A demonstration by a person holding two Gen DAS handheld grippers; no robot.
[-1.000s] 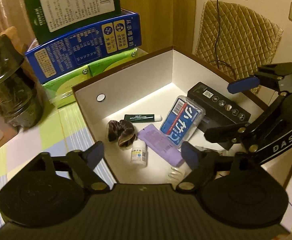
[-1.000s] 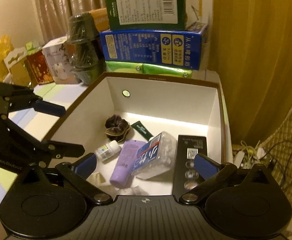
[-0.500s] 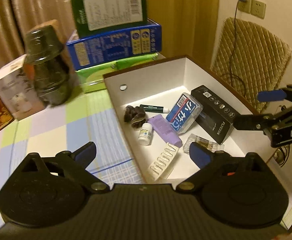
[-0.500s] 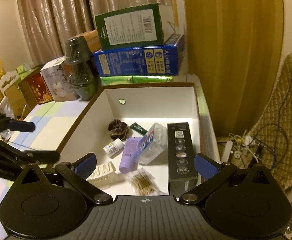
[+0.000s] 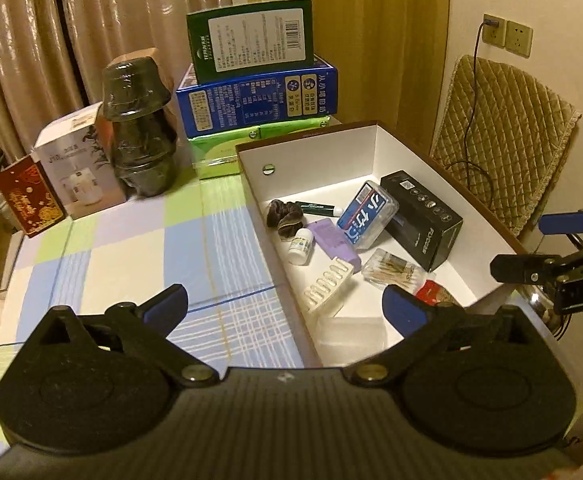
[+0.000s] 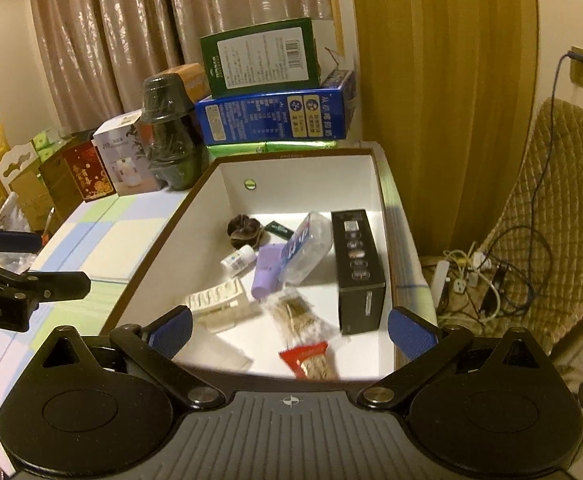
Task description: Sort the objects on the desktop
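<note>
Left gripper (image 5: 285, 306): jaws opening, nothing between them | Right gripper (image 6: 289, 330): spread wide, empty | White-lined, brown-edged cardboard box (image 6: 195, 248) on checked tablecloth (image 5: 131, 248): holds black carton (image 6: 357, 264), purple tube (image 6: 267, 270), small white bottle (image 6: 237, 258), red snack packet (image 6: 309, 360).

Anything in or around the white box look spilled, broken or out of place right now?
Nothing looks spilled or damaged. The items in the white box lie jumbled rather than lined up: the clear blue-labelled case rests tilted on the purple tube, beside the black carton. Both tools are open and empty.
</note>
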